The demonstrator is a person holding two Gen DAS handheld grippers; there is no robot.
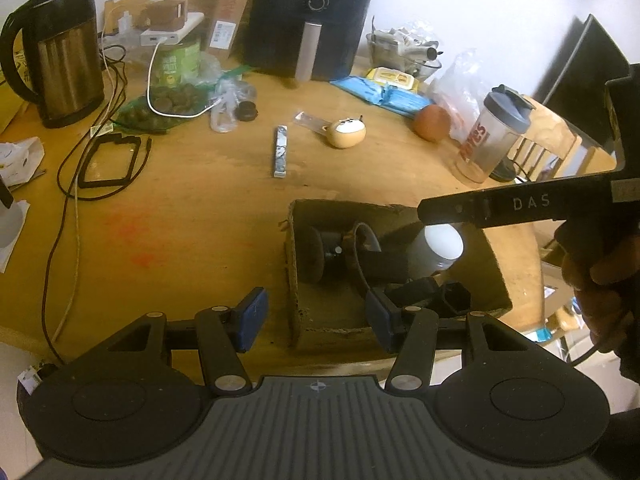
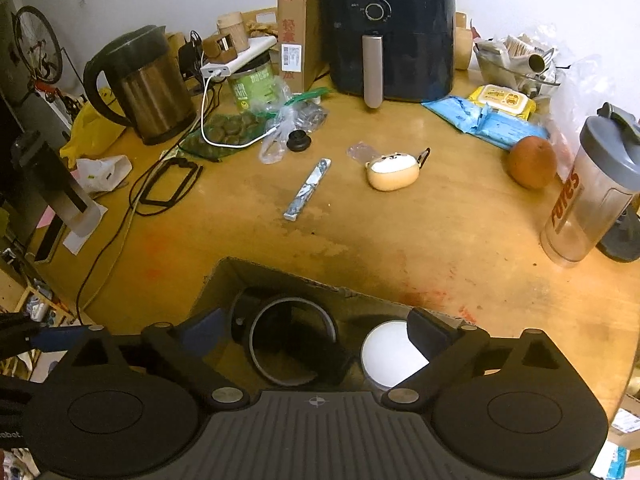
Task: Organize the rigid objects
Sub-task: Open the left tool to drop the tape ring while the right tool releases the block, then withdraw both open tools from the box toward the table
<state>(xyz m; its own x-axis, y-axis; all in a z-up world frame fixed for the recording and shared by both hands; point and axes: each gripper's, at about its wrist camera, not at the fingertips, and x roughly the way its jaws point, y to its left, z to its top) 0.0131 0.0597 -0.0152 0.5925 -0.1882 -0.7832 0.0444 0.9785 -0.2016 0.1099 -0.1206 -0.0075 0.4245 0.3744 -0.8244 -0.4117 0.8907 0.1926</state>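
Near the front edge of the wooden table (image 1: 192,208), an open cardboard box (image 1: 298,272) holds several items: a white-lidded jar (image 1: 442,246) standing at its right side, a black ring-shaped part (image 2: 292,344) at its left, and further dark pieces (image 1: 424,294) toward the near wall. Right gripper (image 2: 318,330) hangs over the box with its fingers (image 2: 430,336) spread apart and nothing between them; one finger overlaps the jar lid in the right wrist view, and contact cannot be determined. Left gripper (image 1: 316,318) sits low at the near left corner of the box, fingers (image 1: 250,316) also apart and empty, straddling the box's left wall. Outside the box, toward the middle of the table, lie a slim silver-blue stick (image 2: 307,189) and, to its right and apart from it, a cream earbud case with a face (image 2: 392,172). An orange (image 2: 532,162) rests near the right edge beside a clear shaker bottle (image 2: 592,196). Along the back edge stand a black air fryer (image 2: 386,28) and, toward the left, a metal kettle (image 2: 142,84).
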